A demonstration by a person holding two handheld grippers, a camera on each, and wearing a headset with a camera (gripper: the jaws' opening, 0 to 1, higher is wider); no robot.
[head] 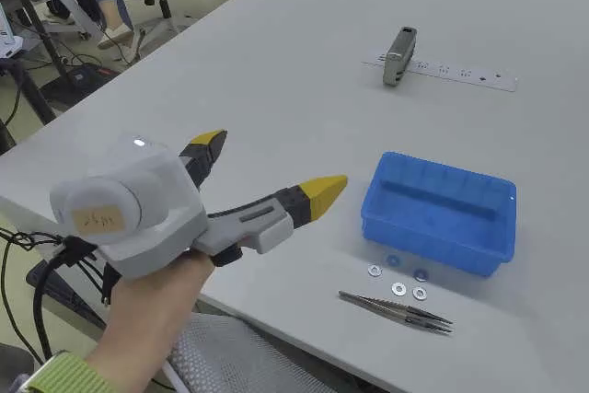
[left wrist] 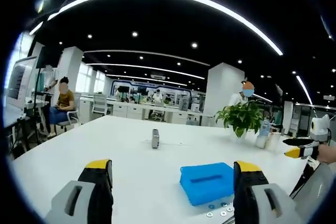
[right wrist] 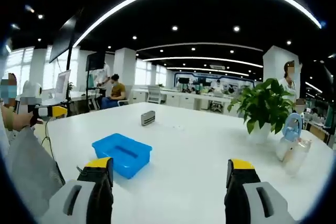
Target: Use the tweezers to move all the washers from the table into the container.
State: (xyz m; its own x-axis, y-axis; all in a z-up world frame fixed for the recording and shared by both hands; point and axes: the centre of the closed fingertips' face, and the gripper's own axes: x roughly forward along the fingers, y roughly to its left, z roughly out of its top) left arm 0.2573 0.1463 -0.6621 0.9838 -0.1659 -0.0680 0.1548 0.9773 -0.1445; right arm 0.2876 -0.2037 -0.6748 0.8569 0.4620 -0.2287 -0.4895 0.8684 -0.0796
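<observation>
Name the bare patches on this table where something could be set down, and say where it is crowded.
Widest bare patch: the table between the left hand-held gripper, the grey device by the power strip, and the blue container. Also bare: between power strip and container. Crowded: the near edge before the container, where washers and tweezers lie.

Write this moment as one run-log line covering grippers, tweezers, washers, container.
left gripper: open, empty | right gripper: open, empty | tweezers: lying on table | washers: on table before blue container | step: not begun

Open table (head: 276,89) all round; blue container (head: 440,209) just behind washers (head: 398,289) and tweezers (head: 396,308).
</observation>
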